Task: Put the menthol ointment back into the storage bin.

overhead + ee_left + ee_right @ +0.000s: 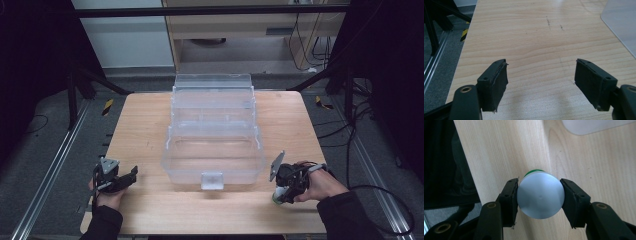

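At the near right corner of the wooden counter [150,130], the right tongs [278,194] are clenched on a small round container [540,196]. In the right gripper view its pale grey flat end faces the camera, with a rim of green peeking out behind it, and a black pad presses against each side. From the high view the container shows as a small white and green shape [276,196] at the tip of the tongs, low over the counter; whether it rests on the wood or sits just above it I cannot tell from here. The person's right hand [320,186] wraps the grip from the right side, a dark sleeve running off the bottom edge and a black cable trailing away to the right.

Over at the near left corner, the left tongs [131,172] are released. In the left gripper view the left tongs [541,82] stand wide apart with bare wood between them, nothing touching either pad. The left hand [107,192] holds them low by the counter's edge, pointing toward the middle.

Between the two hands, toward the centre of the counter, sits a large clear plastic box [212,150] with its lid thrown open at the back and stepped trays spread out. A small clear latch hangs at the middle of its near wall. The box is well apart from the left tongs and near, though not touching, the right ones.
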Available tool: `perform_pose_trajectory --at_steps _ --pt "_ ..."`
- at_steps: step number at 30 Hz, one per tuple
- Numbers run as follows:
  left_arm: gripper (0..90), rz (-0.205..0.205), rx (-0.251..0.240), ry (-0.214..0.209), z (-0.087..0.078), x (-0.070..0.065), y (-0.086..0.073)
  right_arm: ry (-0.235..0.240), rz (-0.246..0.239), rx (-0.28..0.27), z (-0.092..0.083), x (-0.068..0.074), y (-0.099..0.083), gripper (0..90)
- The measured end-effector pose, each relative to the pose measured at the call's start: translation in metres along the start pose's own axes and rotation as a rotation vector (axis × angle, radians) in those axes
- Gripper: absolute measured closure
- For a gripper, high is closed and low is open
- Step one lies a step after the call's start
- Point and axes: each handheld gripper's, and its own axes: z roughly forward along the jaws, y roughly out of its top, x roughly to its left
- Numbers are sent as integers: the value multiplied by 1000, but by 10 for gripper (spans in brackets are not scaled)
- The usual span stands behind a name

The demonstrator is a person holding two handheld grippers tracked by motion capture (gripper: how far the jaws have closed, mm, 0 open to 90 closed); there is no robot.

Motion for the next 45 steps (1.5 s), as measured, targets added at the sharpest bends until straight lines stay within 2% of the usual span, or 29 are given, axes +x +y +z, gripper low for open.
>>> perform_pose_trajectory --at_steps 5,18,25,32,45 --pt "256 -4 1 0 1 0 0 -15 19 -33 -18 -3 2 504" --pt "252 1 -4 -10 2 -1 0 -39 44 -83 -46 -8 9 504" --pt "251 1 -6 -12 0 -1 0 -58 34 -104 -63 -11 19 504" --pt "252 3 -3 -14 1 -1 0 -56 30 -92 -72 -18 29 504" --pt "252 4 -5 -14 1 -1 0 -60 19 -107 -91 -28 45 505"
